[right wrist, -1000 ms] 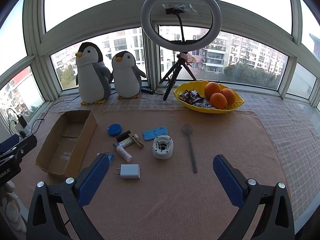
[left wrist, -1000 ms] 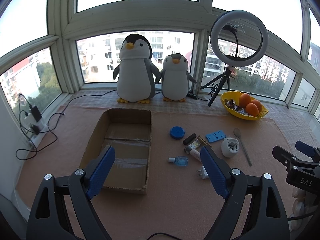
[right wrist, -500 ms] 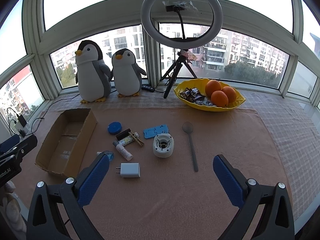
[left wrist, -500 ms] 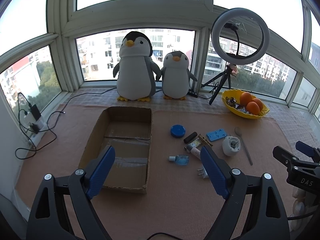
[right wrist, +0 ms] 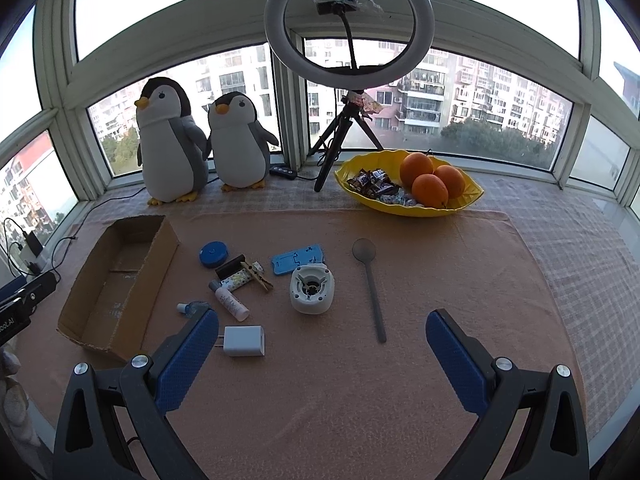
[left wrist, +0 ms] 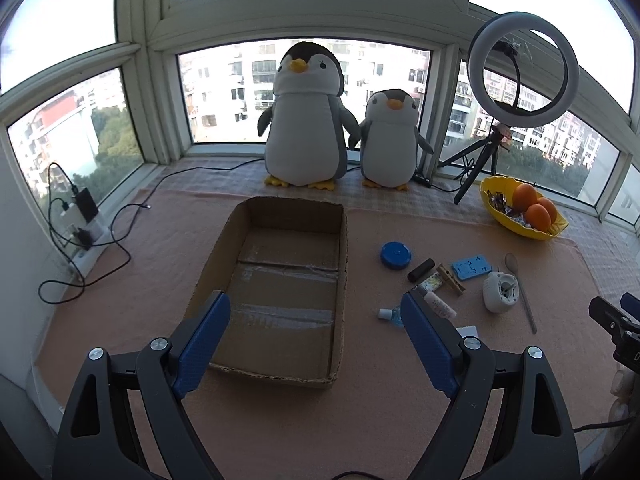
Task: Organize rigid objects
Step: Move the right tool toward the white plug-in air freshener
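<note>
So far you are holding both tools above the bench (right wrist: 400,400) with nothing grasped: the left gripper (left wrist: 316,336) is standing spread wide over the near end of the cardboard box (left wrist: 280,280), and the right gripper (right wrist: 322,354) is spread just as wide, hovering short of the clutter. Judging by the bare box floor, the sorting is not begun. Everything is waiting on the cloth to the box's 3 o'clock side: the blue round lid (right wrist: 213,254) at about 11 o'clock from your right gripper, the black cylinder (right wrist: 230,266), the clothespin (right wrist: 258,276), the patterned tube (right wrist: 238,280) and the white tube (right wrist: 232,304) bunched together, the small blue bottle (right wrist: 192,307) just beside your gripper's left finger, the white charger (right wrist: 244,341) nearest you, the blue plate (right wrist: 297,260), the white round housing (right wrist: 312,288) at 12 o'clock, and the grey spoon (right wrist: 370,284) toward 1 o'clock. All ten pieces are probably left to move.
</note>
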